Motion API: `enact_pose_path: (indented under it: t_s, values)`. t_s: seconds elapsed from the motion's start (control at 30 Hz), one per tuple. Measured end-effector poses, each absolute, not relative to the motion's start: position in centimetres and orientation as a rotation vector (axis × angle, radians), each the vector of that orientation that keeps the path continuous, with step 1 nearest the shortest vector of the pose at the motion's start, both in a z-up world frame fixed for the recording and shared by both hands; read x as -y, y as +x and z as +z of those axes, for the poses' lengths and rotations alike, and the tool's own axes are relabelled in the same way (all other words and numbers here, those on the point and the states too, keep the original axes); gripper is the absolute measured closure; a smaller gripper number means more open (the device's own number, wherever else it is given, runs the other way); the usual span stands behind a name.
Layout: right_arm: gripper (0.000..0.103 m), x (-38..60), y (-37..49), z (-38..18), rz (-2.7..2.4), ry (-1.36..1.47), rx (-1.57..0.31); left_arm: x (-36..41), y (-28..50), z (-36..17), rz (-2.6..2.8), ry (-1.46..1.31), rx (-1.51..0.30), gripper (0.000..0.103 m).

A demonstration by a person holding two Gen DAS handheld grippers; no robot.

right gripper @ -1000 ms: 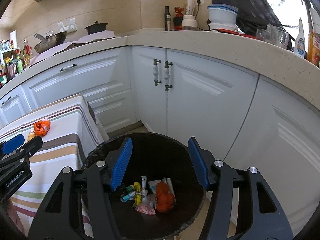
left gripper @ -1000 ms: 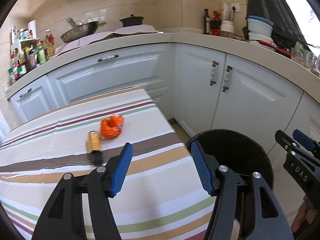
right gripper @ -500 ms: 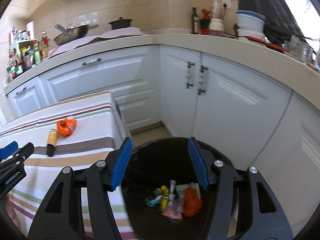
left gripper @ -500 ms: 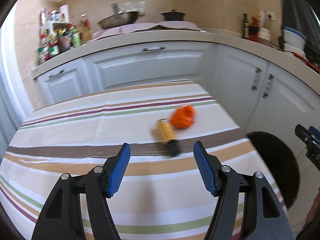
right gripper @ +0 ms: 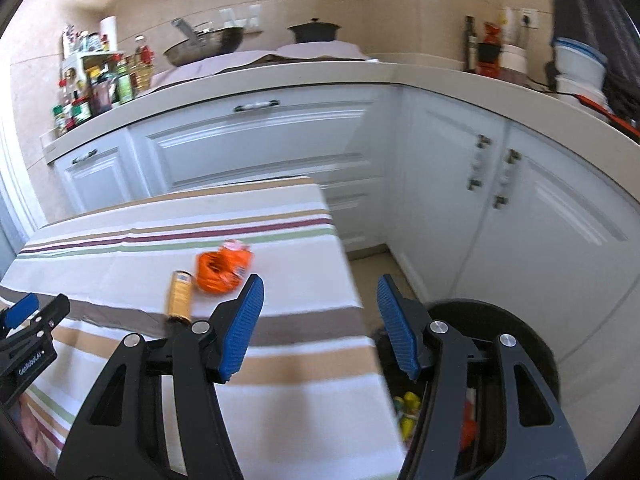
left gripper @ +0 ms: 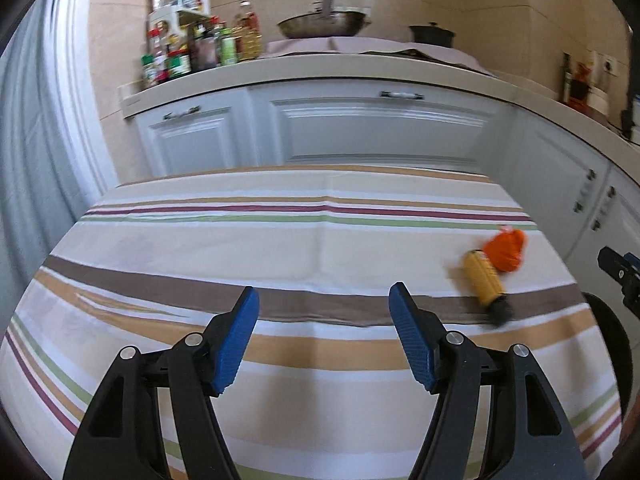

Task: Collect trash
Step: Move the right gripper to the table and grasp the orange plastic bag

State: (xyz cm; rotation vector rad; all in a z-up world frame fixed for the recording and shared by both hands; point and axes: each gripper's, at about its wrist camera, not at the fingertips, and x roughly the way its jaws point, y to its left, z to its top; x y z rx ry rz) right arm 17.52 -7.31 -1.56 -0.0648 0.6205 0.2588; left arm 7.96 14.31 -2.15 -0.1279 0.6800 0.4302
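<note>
- Landmark: tabletop (left gripper: 280,248) (right gripper: 132,256) under a white cloth striped in tan, brown, maroon and green.
- Left gripper (left gripper: 324,320), black frame with blue ribbed pads, jaws wide apart, nothing between them; hangs over the tabletop's near-middle stripes. Its tip also shows at the left edge of the right wrist view (right gripper: 28,312).
- Right gripper (right gripper: 318,306), same build, jaws wide apart and empty; sits over the tabletop's right edge, one finger above the cloth, the other above the bin. Its tip shows at the right edge of the left wrist view (left gripper: 620,266).
- Crumpled orange plastic wrapper (left gripper: 505,250) (right gripper: 222,268) lies on the tabletop near its right edge, on a white band of the cloth.
- Small yellow cylindrical bottle with a dark cap (left gripper: 484,284) (right gripper: 180,294) lies on its side on the tabletop, just beside the wrapper, looks to be touching it; cap end on the brown stripe.
- Both items well apart from the left gripper's fingers, off to its right.
- Round black trash bin (right gripper: 532,344) (left gripper: 612,344) stands on the floor just right of the tabletop; inside, yellow and orange bits of trash (right gripper: 408,412), blurred.
- White kitchen cabinets (left gripper: 380,132) (right gripper: 260,140) stand behind the tabletop, with a beige counter carrying a metal wok (left gripper: 324,26) (right gripper: 208,44), a black lidded pot (right gripper: 314,32) and a rack of spice bottles (left gripper: 180,52).
</note>
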Motion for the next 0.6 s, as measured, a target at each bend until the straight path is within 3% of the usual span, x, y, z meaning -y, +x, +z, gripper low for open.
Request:
enact_pose_path:
  t_s: [0.6]
  values:
    - [0.036,-1.0,22.8,-4.3,0.308,-0.117,-0.724,-22.8,6.8,-3.4,0.573,-0.218,-0.699,0.036]
